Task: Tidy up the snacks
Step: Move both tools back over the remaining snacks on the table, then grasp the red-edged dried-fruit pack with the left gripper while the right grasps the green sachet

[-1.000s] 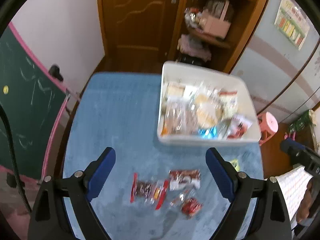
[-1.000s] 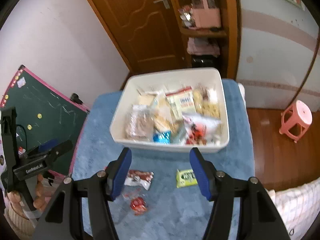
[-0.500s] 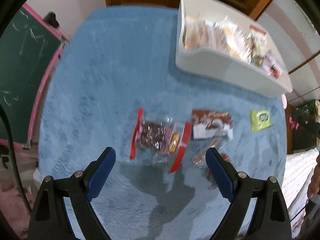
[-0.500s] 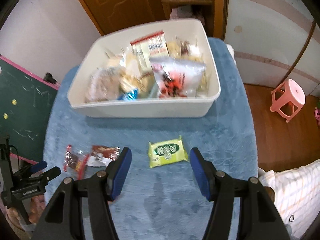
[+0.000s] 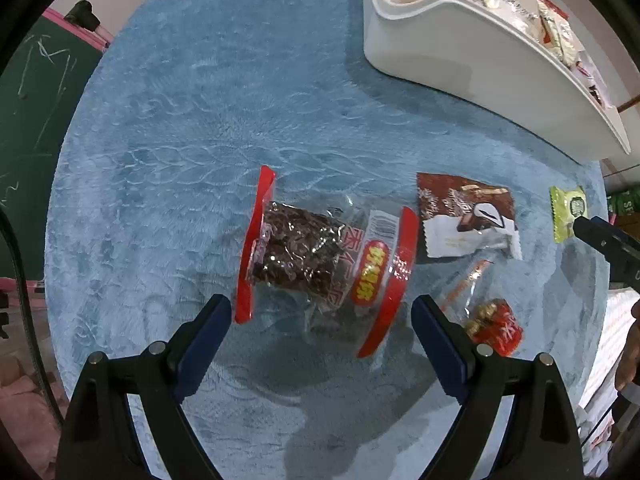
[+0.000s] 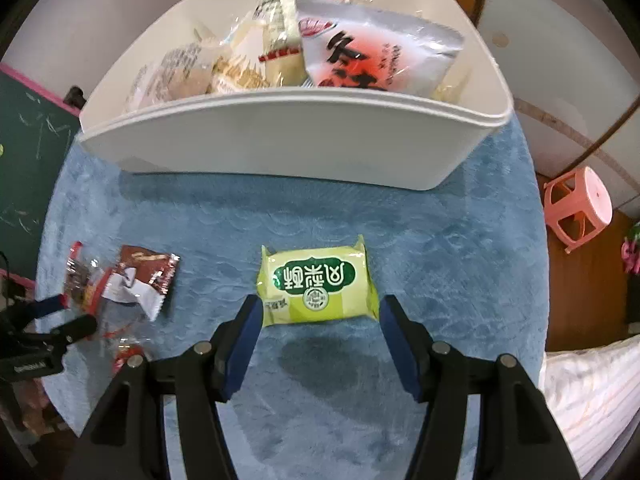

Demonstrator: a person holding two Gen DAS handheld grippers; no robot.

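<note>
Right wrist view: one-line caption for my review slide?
Right gripper, fingers open, poised over a green snack packet on the blue cloth, before the filled white bin.

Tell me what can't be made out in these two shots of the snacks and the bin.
- Bin contents: in the left wrist view, cut off by the top edge and hidden by its wall.
- Bin bottom layer: in the right wrist view, hidden by its front wall and the top packets.
- Small red candy: in the right wrist view, mostly behind the right gripper.
- Green packet: too small to read in the left wrist view.
</note>
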